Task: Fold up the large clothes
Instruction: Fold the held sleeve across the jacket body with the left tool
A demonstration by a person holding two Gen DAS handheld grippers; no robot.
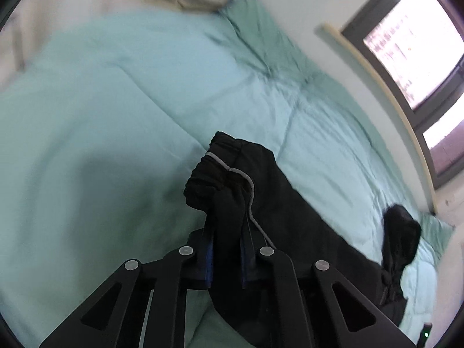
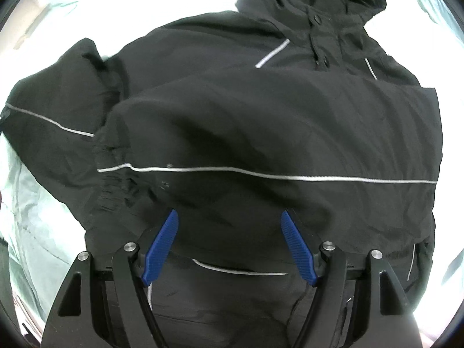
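Observation:
A large black jacket (image 2: pixel 261 121) with thin grey reflective piping lies on a light green bed. In the right wrist view it fills the frame, hood at the top, one sleeve folded across the chest. My right gripper (image 2: pixel 229 217) is open just above the jacket's lower body, its blue pads (image 2: pixel 161 246) wide apart with nothing between them. In the left wrist view my left gripper (image 1: pixel 226 232) is shut on the bunched elastic cuff of the other sleeve (image 1: pixel 220 179) and holds it raised above the bed, the sleeve trailing down to the right.
The light green quilt (image 1: pixel 130 92) covers the bed. A window (image 1: pixel 411 46) and a cream sill run along the right wall. The jacket's hood (image 1: pixel 401 232) bunches near the bed's right edge. White wall lies beyond the bed.

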